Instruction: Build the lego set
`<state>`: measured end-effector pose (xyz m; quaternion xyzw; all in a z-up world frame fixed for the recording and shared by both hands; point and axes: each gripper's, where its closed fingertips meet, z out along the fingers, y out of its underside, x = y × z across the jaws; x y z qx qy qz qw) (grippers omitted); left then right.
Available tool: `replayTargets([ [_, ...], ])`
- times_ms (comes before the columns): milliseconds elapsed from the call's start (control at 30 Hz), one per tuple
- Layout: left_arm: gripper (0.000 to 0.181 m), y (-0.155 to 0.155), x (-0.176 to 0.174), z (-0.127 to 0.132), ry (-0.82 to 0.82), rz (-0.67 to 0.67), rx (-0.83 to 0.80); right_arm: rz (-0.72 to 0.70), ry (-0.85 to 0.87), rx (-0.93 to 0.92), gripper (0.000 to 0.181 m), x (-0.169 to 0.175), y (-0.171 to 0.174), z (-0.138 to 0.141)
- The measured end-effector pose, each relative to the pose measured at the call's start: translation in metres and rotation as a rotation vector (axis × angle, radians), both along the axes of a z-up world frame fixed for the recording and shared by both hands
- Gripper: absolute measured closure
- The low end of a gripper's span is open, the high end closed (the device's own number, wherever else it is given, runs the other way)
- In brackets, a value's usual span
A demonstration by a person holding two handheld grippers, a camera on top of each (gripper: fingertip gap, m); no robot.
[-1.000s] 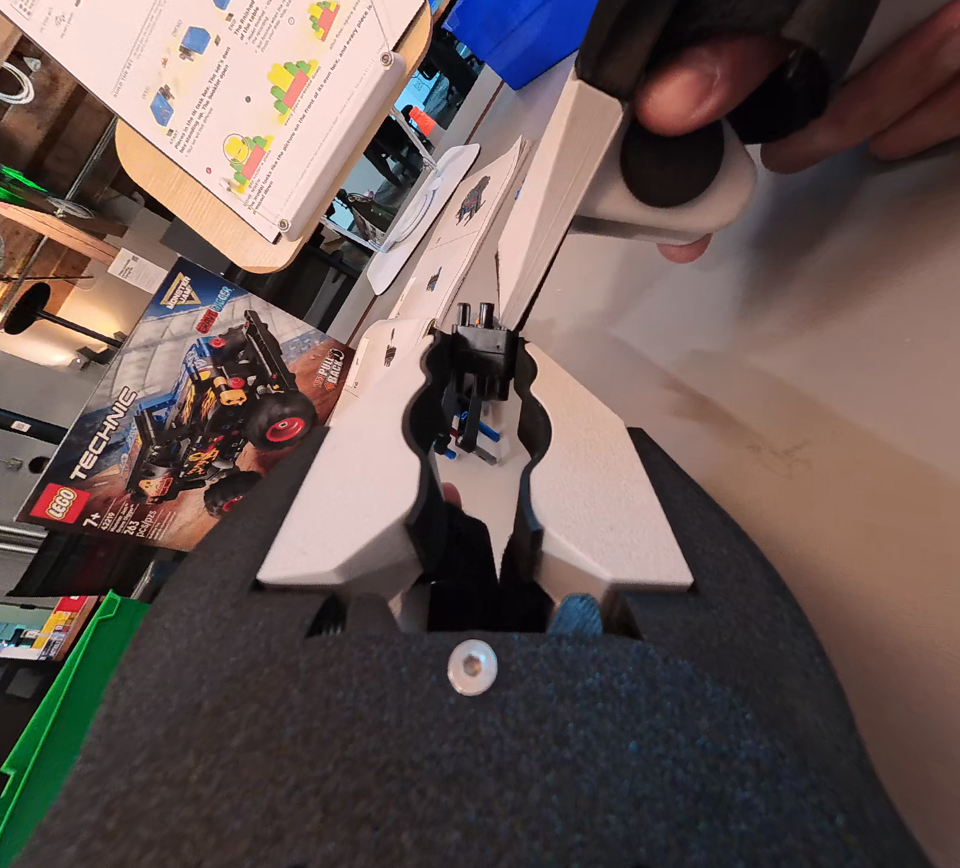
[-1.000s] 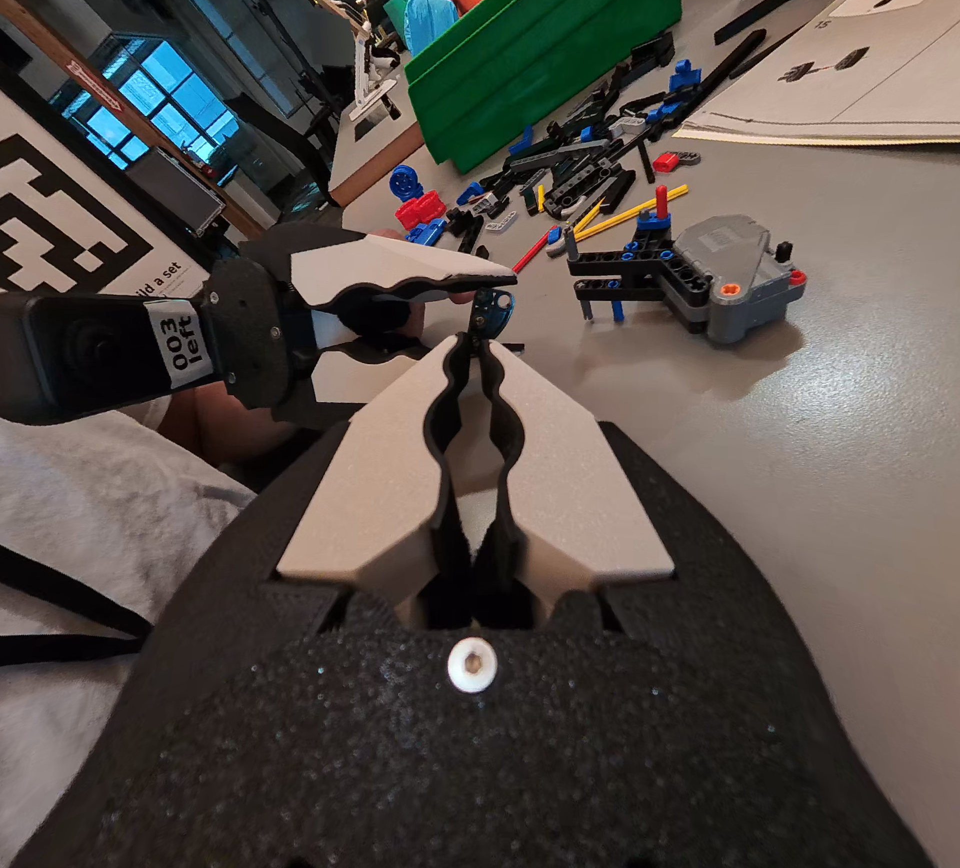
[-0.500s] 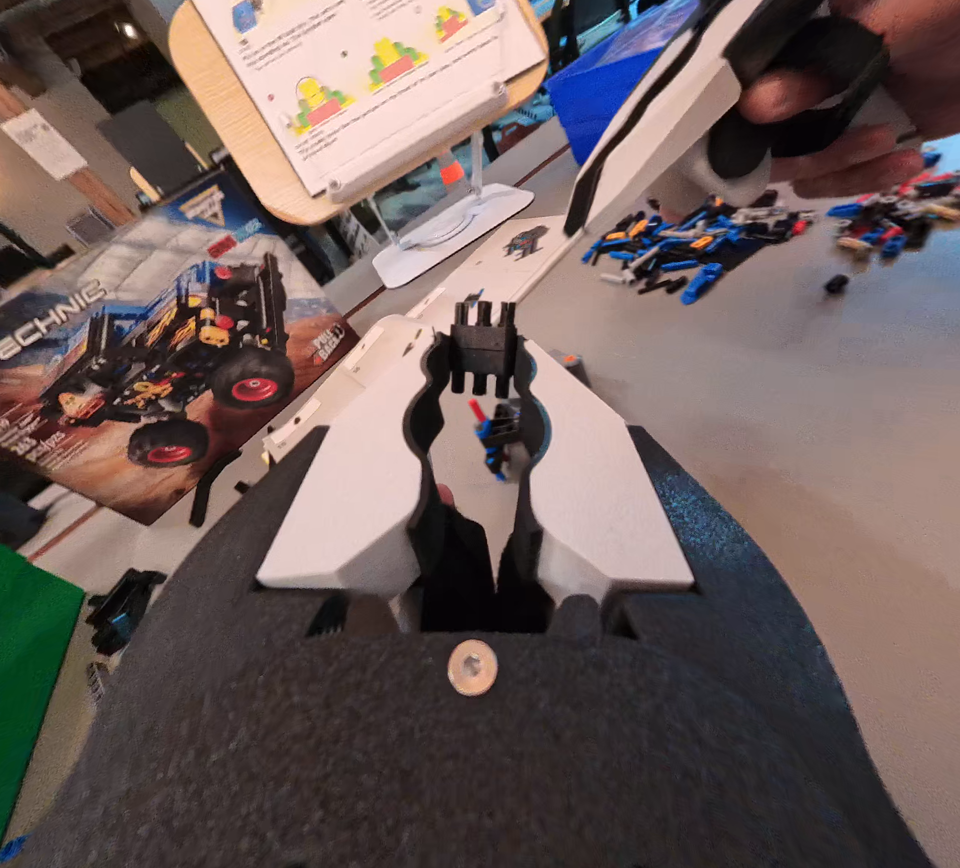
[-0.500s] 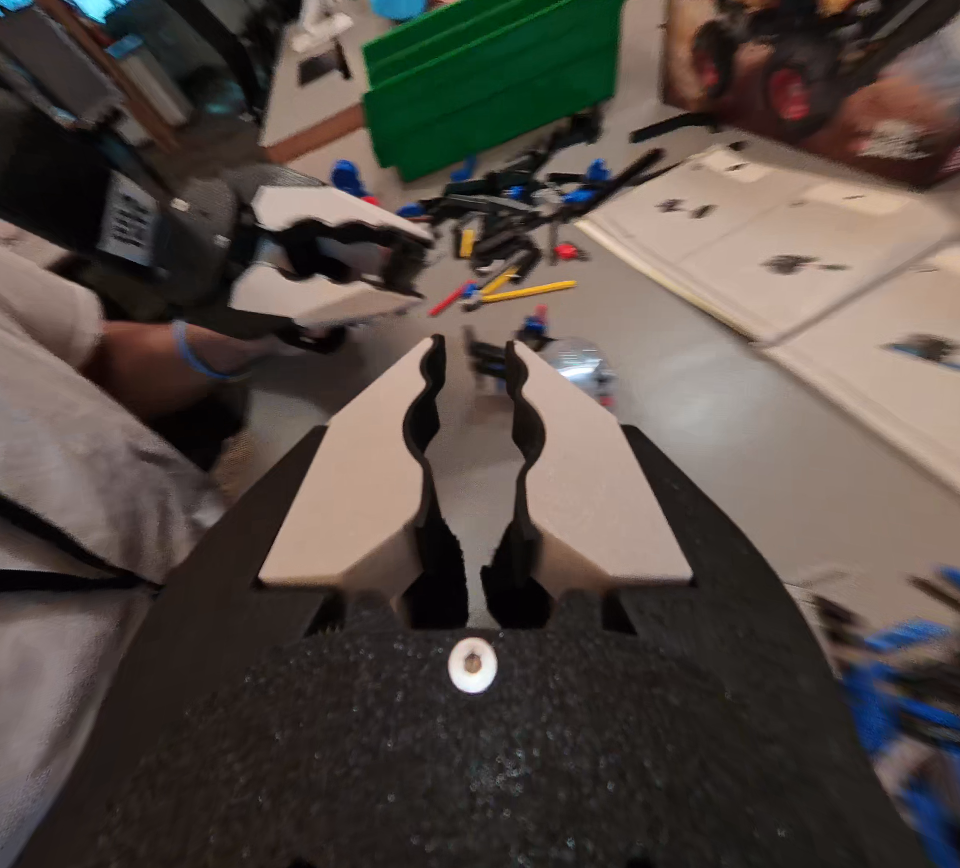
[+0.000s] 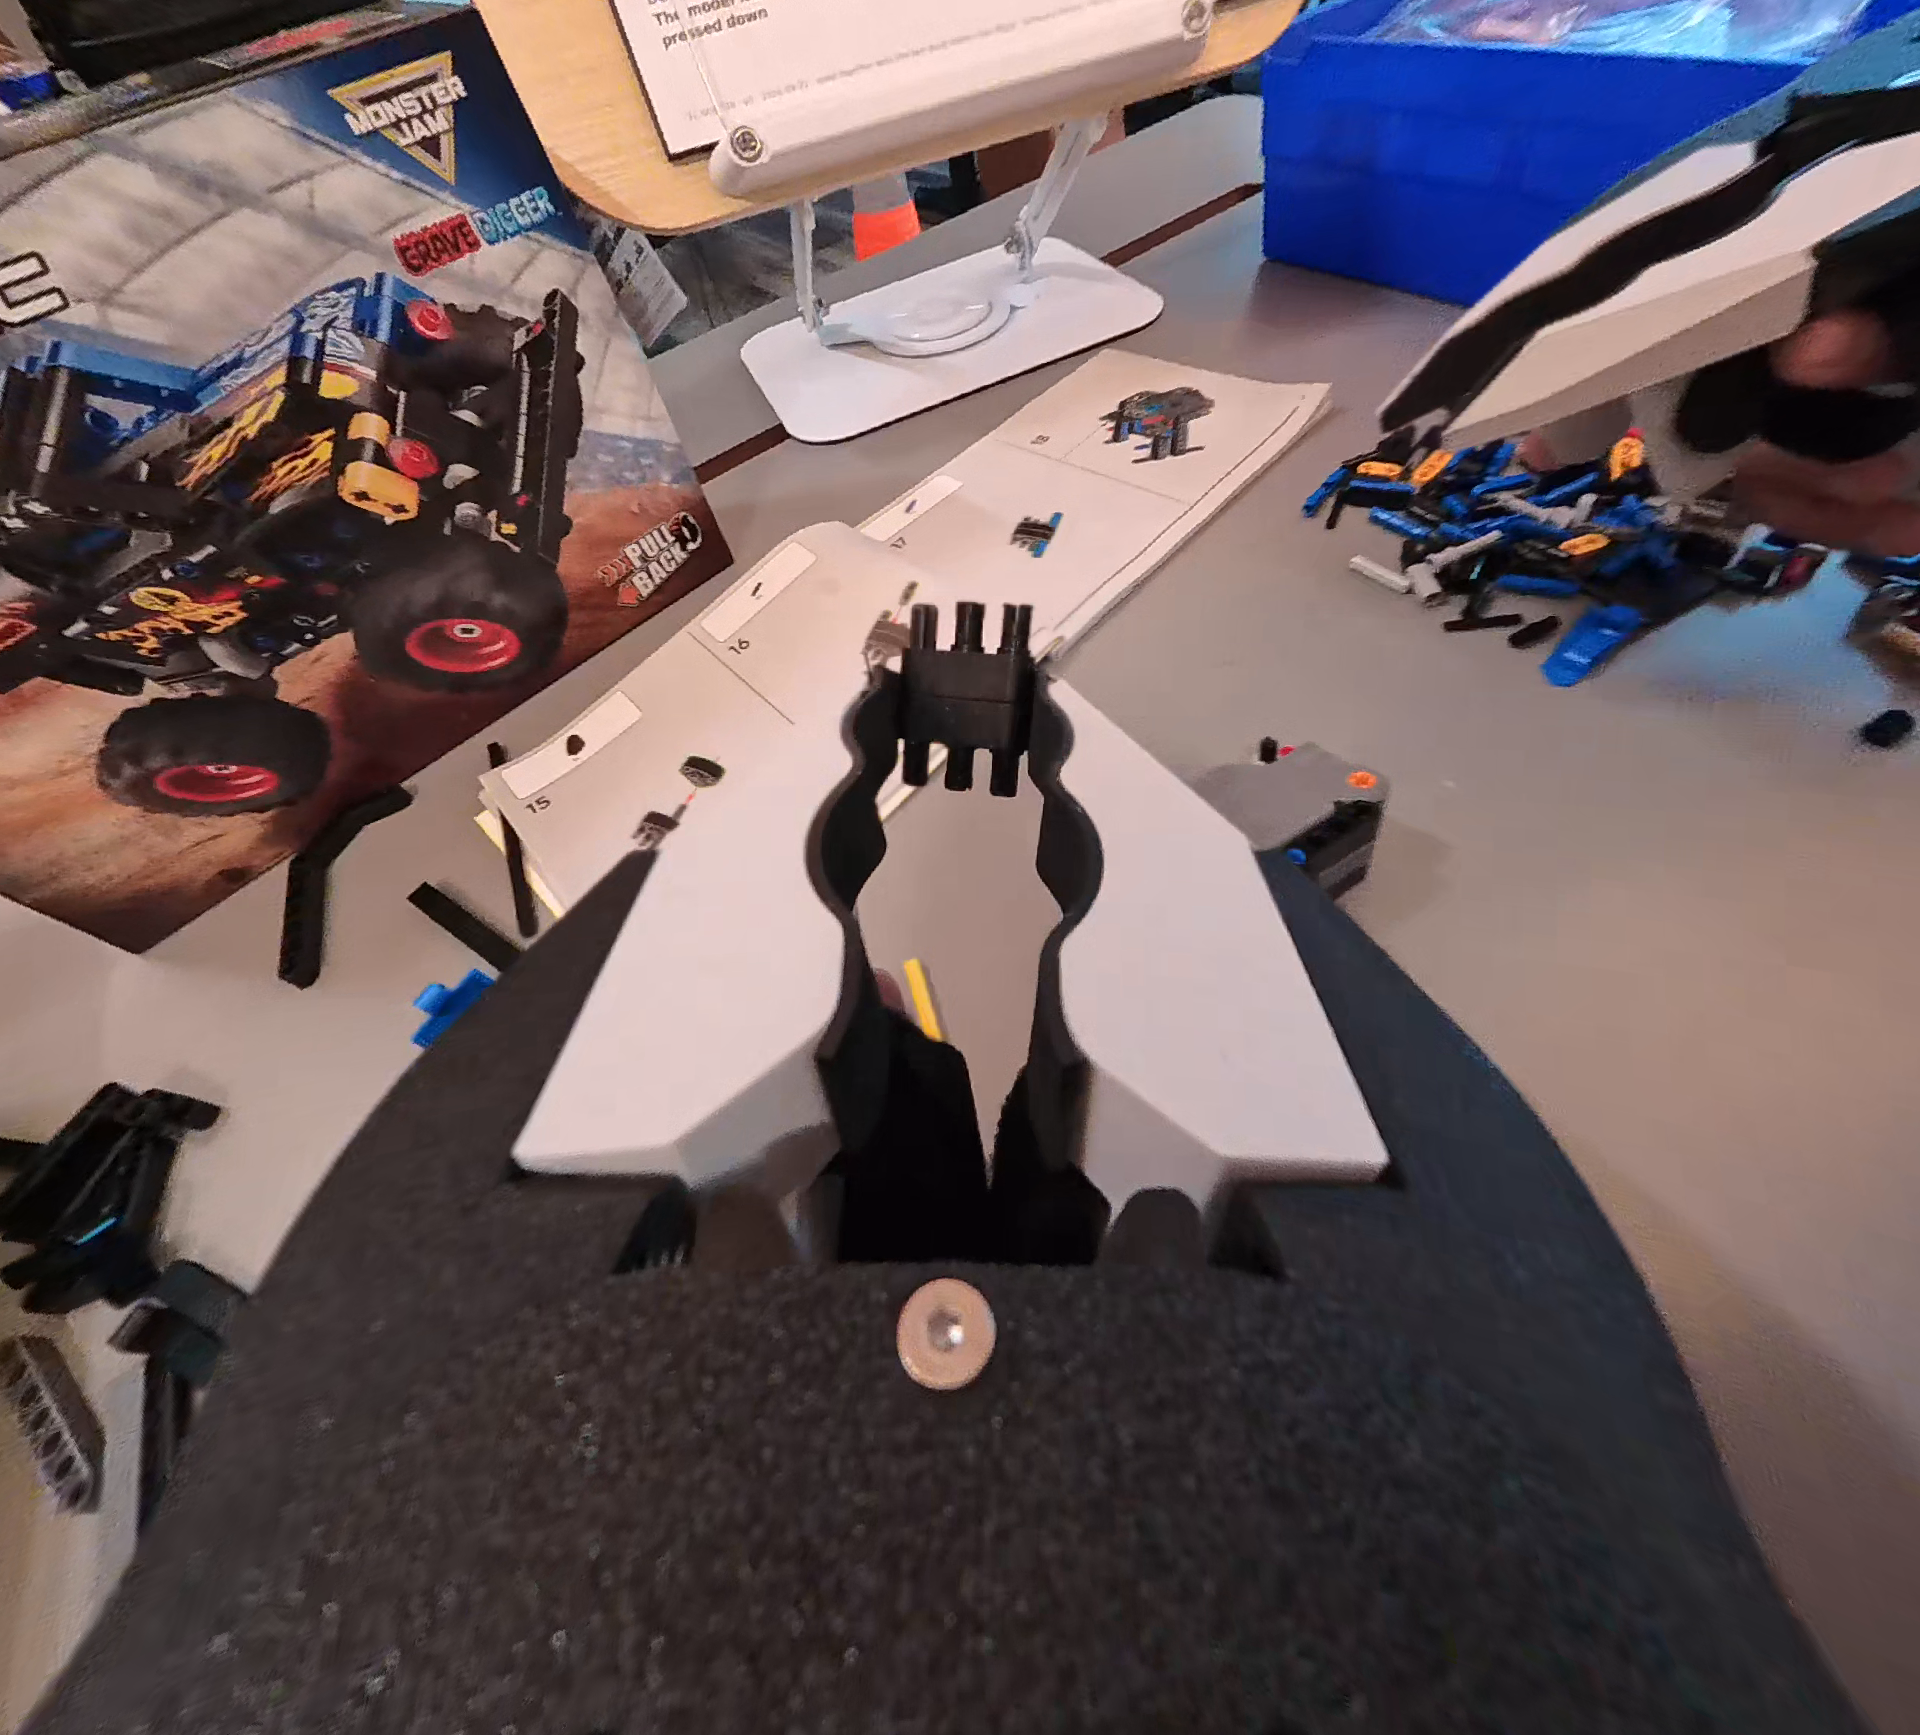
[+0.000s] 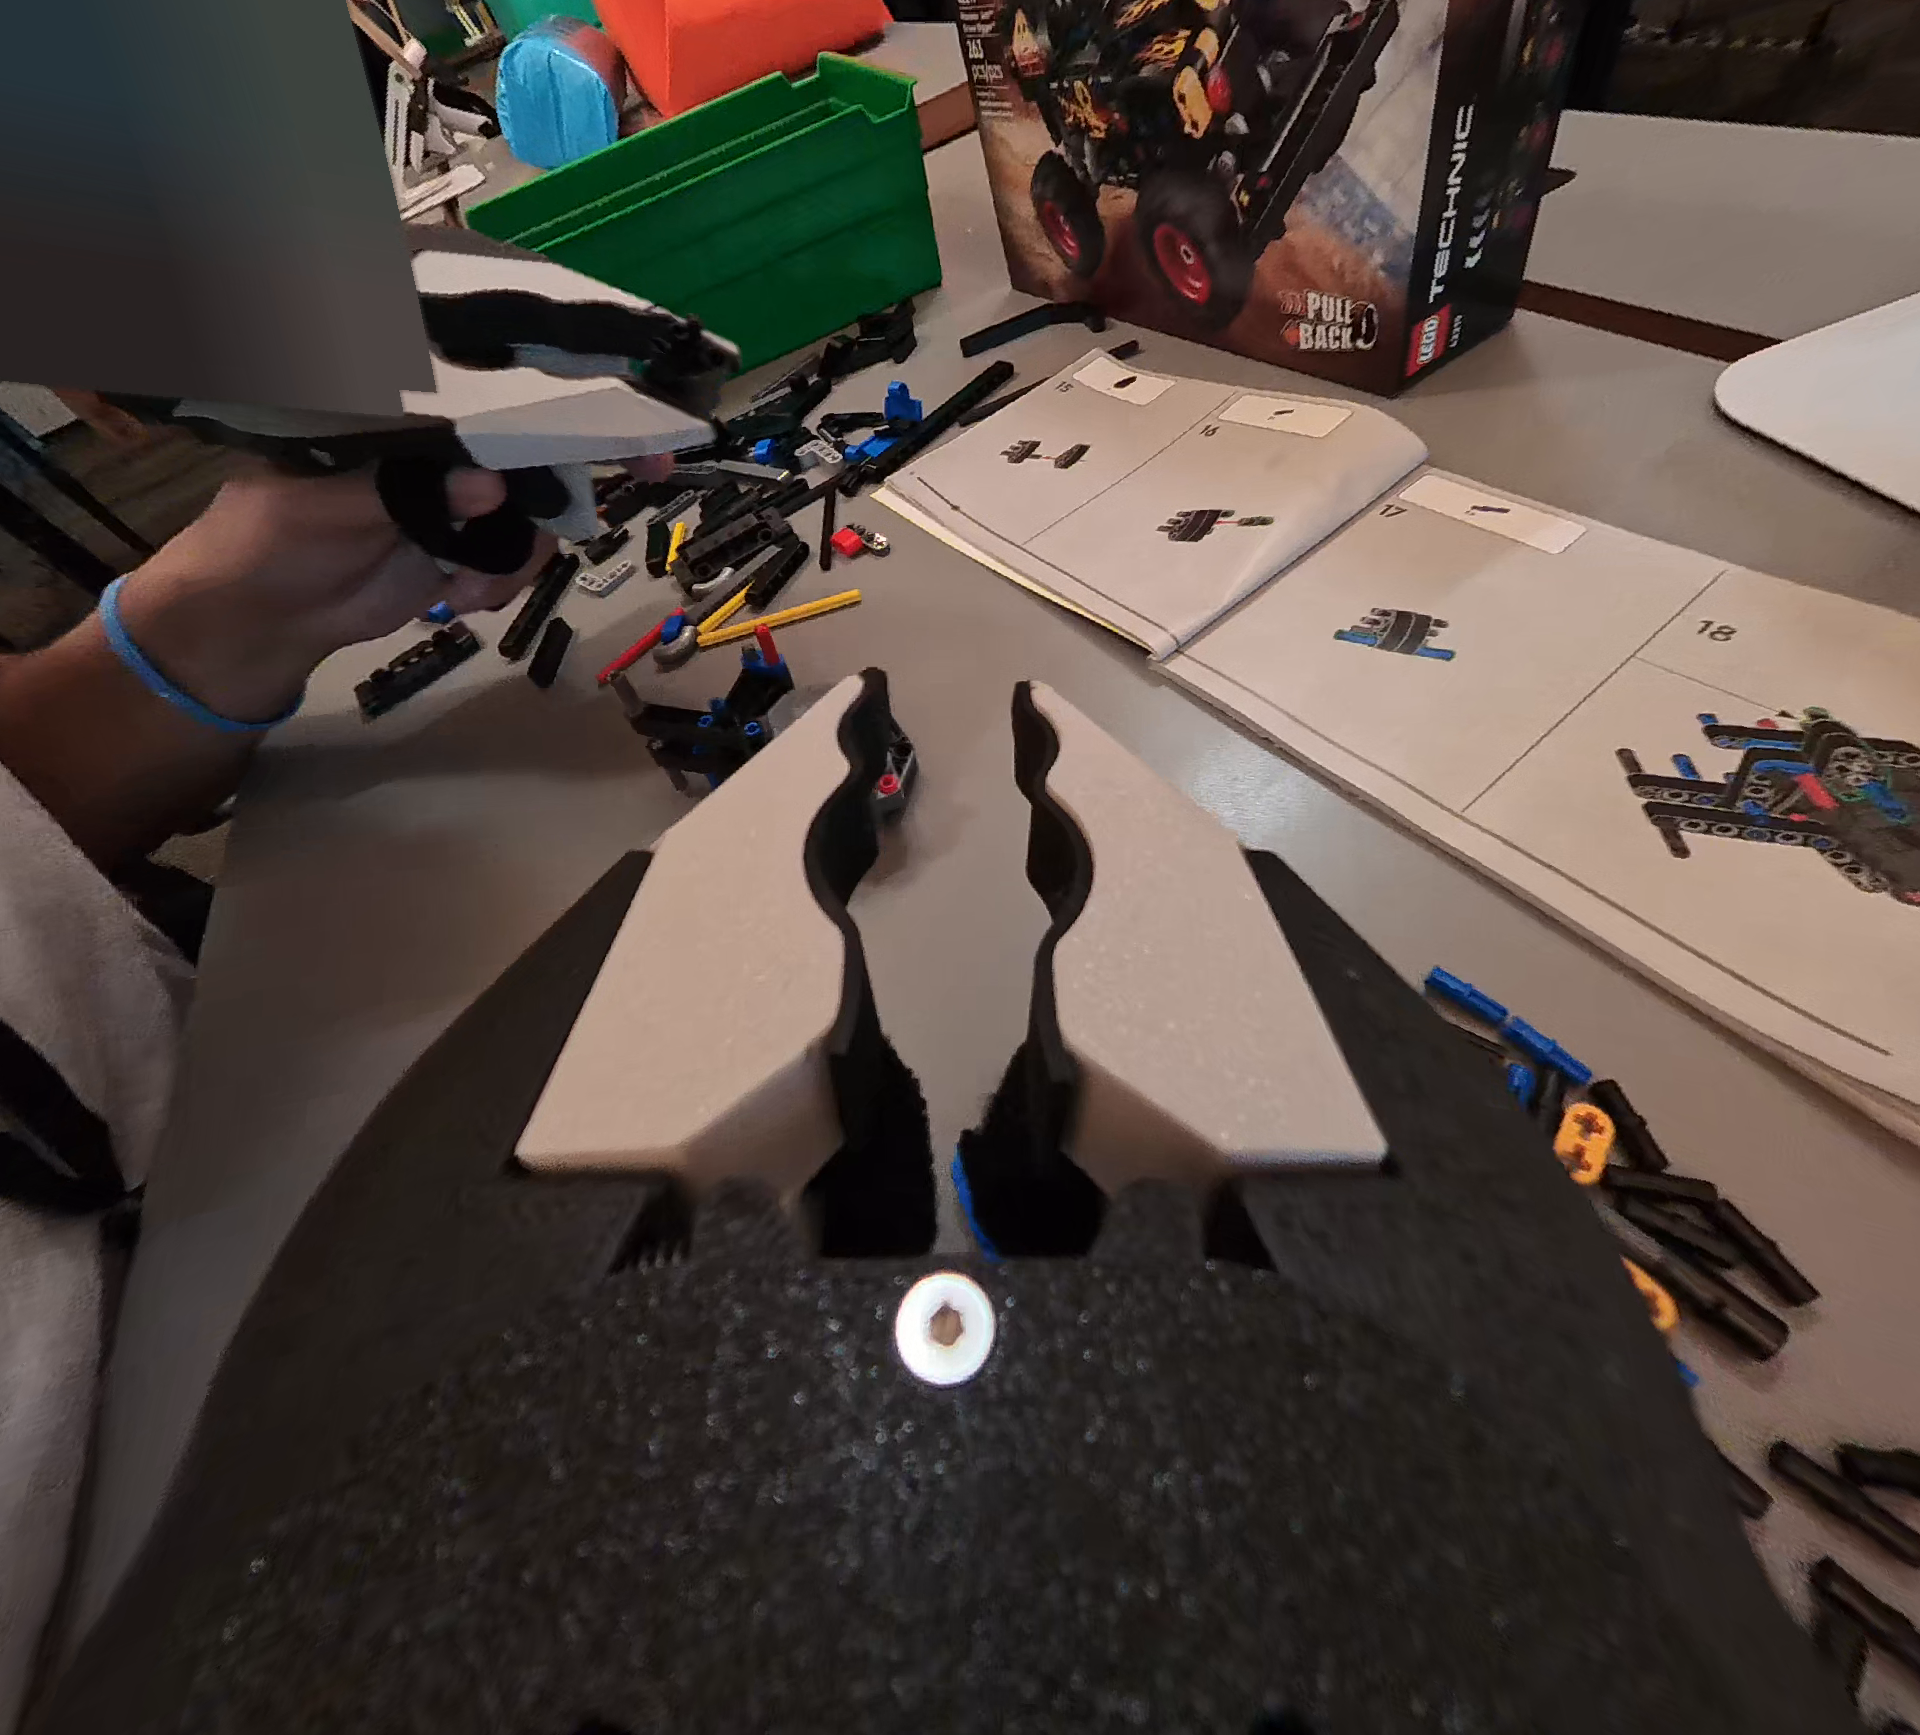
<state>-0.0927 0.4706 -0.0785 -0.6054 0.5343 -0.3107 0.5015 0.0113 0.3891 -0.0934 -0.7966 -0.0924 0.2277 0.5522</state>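
The left gripper (image 5: 966, 698) pinches a small black plastic lego block with three round pins on top (image 5: 968, 686) between its two white fingertips. The block is up in the air, over the open paper instruction booklet (image 5: 1143, 480) that lies flat on the grey table (image 5: 1558, 1010).

The right gripper (image 6: 945, 698) has its white fingers apart, and nothing is between them. It hangs over the table. Just past its left finger sits a half-built lego model with a grey block and black and blue beams (image 6: 727, 729). In the left wrist view this model (image 5: 1314, 802) peeks out beside the left gripper's right finger.

In the left wrist view the right gripper (image 5: 1413, 423) is far off to the right, above a heap of loose blue and black lego pieces (image 5: 1558, 532).

A second heap of loose black, blue and yellow pieces (image 6: 748, 532) lies near the hand (image 6: 343, 563) that holds the left gripper. Behind that heap stands a green plastic bin (image 6: 748, 220). A tall cardboard lego box with a monster truck picture (image 6: 1247, 96) stands upright at the back of the table, just behind the booklet. A white paper sheet on a wooden board with a white stand (image 5: 935, 23) is behind the booklet too.
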Motion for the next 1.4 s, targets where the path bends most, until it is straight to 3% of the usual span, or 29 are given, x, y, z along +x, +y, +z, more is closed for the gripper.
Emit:
replayTargets([
  [200, 0.159, 0.007, 0.008, -0.006, 0.001, -0.005, -0.017, 0.01, 0.023, 0.003, 0.163, -0.003, 0.002, -0.001],
  [433, 0.158, -0.006, 0.014, -0.002, -0.087, -0.056, -0.037, 0.063, 0.099, 0.008, 0.161, -0.019, 0.003, 0.005],
  [633, 0.158, -0.038, 0.015, 0.027, -0.174, -0.075, 0.292, 0.205, 0.256, 0.032, 0.14, -0.083, 0.007, 0.033],
  [767, 0.158, -0.052, 0.015, 0.03, -0.135, -0.038, 0.583, 0.228, 0.309, 0.039, 0.138, -0.105, 0.007, 0.048],
  [867, 0.159, -0.064, 0.012, 0.025, -0.094, -0.034, 0.802, 0.232, 0.292, 0.023, 0.143, -0.107, 0.005, 0.048],
  [1067, 0.159, -0.084, 0.01, 0.031, -0.079, 0.007, 1.001, 0.239, 0.081, 0.049, 0.167, -0.115, -0.002, 0.038],
  [1167, 0.157, -0.084, 0.014, 0.018, 0.009, -0.04, 0.935, 0.202, -0.089, 0.06, 0.168, -0.1, -0.003, 0.031],
  [1233, 0.15, -0.08, 0.011, 0.008, 0.074, -0.079, 0.781, 0.186, -0.243, 0.113, 0.168, -0.086, -0.004, 0.035],
  [1400, 0.152, -0.085, 0.004, 0.022, -0.015, -0.2, 0.024, 0.228, -1.014, 0.402, 0.168, -0.065, -0.008, 0.033],
])
